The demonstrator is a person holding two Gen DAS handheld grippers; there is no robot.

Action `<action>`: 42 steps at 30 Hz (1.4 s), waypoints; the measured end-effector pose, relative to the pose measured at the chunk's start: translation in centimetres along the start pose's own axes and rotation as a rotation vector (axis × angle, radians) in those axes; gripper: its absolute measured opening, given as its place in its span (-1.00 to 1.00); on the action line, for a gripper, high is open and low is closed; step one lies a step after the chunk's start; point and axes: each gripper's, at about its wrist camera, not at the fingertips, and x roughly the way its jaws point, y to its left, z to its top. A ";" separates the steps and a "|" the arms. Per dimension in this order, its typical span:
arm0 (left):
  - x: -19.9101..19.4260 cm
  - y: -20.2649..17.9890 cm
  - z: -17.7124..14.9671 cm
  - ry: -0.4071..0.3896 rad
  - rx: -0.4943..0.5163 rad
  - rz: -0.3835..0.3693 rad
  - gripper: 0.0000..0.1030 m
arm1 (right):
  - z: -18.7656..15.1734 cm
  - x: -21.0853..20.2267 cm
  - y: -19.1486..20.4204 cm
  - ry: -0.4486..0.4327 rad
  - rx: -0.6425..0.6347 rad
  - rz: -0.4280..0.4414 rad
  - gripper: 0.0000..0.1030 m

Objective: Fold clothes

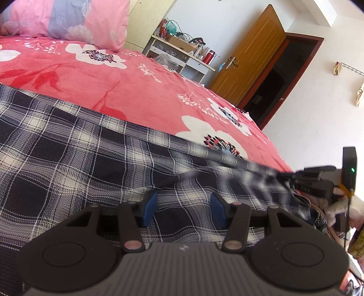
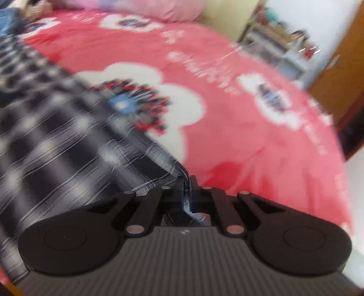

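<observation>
A navy-and-white plaid garment (image 1: 75, 159) lies spread over the red floral bed cover (image 1: 141, 91). My left gripper (image 1: 183, 208) hovers just above the plaid cloth, open, its blue pads apart with nothing between them. In the left wrist view my right gripper (image 1: 284, 175) shows at the far right, pulling a corner of the garment taut and blurred. In the right wrist view the right gripper (image 2: 187, 193) is shut on the plaid garment (image 2: 68, 141), with the edge of the cloth pinched between its pads. That view is motion-blurred.
A pink floral pillow (image 1: 75, 20) rests at the head of the bed. Past the bed stand a cluttered white shelf unit (image 1: 182, 54) and an open wooden door (image 1: 252, 59). The bed's right edge (image 1: 279, 154) drops to a white floor.
</observation>
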 end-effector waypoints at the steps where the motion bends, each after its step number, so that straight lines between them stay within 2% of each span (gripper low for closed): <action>1: 0.0 0.0 0.0 0.000 0.000 0.000 0.03 | 0.2 0.1 0.0 -0.011 -0.009 -0.031 -0.96; 5: 0.0 0.0 -0.1 0.000 0.000 0.000 0.03 | 0.9 1.0 0.0 -0.045 -0.034 -0.139 -0.95; 8: 0.0 0.0 -0.1 0.000 -0.001 -0.001 0.03 | 0.3 3.3 -1.1 -0.029 0.061 -0.153 -0.85; 10: 0.0 0.0 -0.1 0.000 -0.001 -0.001 0.03 | -0.1 3.4 -2.8 -0.076 0.173 -0.126 -0.66; 11: 0.0 0.0 -0.1 0.000 -0.001 -0.001 0.03 | -0.3 3.2 -4.2 -0.089 0.259 -0.115 -0.40; 14: 0.0 0.0 -0.1 0.000 -0.002 -0.002 0.03 | -1.3 1.4 -9.3 -0.131 0.546 -0.169 -0.36; 17: 0.0 0.0 -0.1 0.000 -0.001 -0.001 0.03 | -2.6 -2.2 -12.8 -0.209 0.700 -0.182 -0.35; 19: 0.0 0.0 -0.1 0.000 -0.001 0.000 0.03 | -2.8 -4.2 -12.9 -0.210 0.668 -0.167 -0.33; 21: 0.0 0.0 -0.1 0.000 -0.001 0.000 0.03 | -3.0 -5.3 -11.6 -0.177 0.580 -0.183 -0.10; 26: -0.1 0.0 -0.1 0.000 -0.001 -0.001 0.03 | -4.0 -5.1 -6.7 -0.055 0.378 -0.166 0.06; 28: -0.1 0.0 -0.1 0.000 -0.001 -0.001 0.03 | -4.5 -4.0 -5.4 -0.022 0.319 -0.193 0.06; 31: -0.1 0.0 -0.1 0.000 -0.002 -0.001 0.03 | -5.1 -2.4 -3.9 0.025 0.244 -0.231 -0.06; 32: -0.1 0.0 -0.1 0.000 -0.002 -0.001 0.03 | -5.2 -1.9 -4.0 0.031 0.251 -0.238 -0.22; 33: -0.1 0.0 -0.1 0.000 -0.002 -0.002 0.03 | -5.2 -1.8 -4.3 0.027 0.268 -0.244 -0.47; 35: -0.1 0.0 -0.1 0.000 -0.001 -0.001 0.03 | -5.1 -2.3 -5.0 0.002 0.323 -0.274 -0.78; 39: -0.1 0.0 -0.1 0.000 -0.002 -0.002 0.03 | -5.1 -4.9 -7.0 -0.079 0.406 -0.370 -0.88; 42: -0.1 0.0 -0.1 0.000 -0.001 -0.001 0.03 | -5.5 -6.8 -9.4 -0.122 0.508 -0.398 -0.88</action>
